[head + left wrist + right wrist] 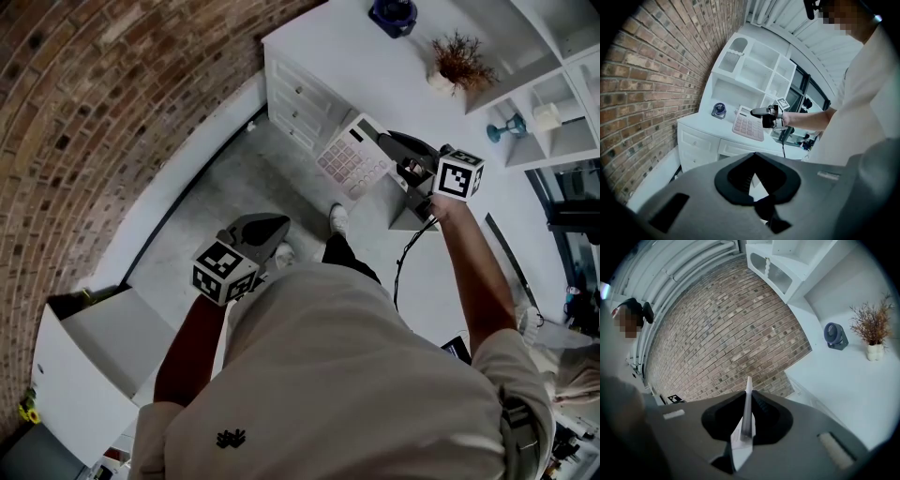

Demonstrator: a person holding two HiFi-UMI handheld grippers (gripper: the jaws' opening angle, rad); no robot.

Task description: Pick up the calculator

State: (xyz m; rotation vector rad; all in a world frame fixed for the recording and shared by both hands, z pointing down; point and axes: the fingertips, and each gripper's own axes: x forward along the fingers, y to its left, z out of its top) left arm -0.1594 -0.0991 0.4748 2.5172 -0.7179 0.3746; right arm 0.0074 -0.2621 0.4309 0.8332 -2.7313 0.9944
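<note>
The calculator [352, 155], white with pinkish keys, hangs in the air off the front edge of the white desk [319, 47]. My right gripper [389, 142] is shut on its right edge. In the right gripper view the calculator [747, 413] shows edge-on as a thin white blade pinched between the black pads of the right gripper [749, 394]. From the left gripper view, the calculator [748, 125] tilts with its keys facing up, and the right gripper [759, 111] holds it from the right. My left gripper [272, 225] hangs low above the floor, shut and holding nothing [752, 157].
A dark blue fan [394, 14] and a vase of dried twigs [459, 61] stand on the desk. White shelves [553, 112] rise on the right. A brick wall [94, 112] runs along the left. A white box [84, 366] stands at the lower left.
</note>
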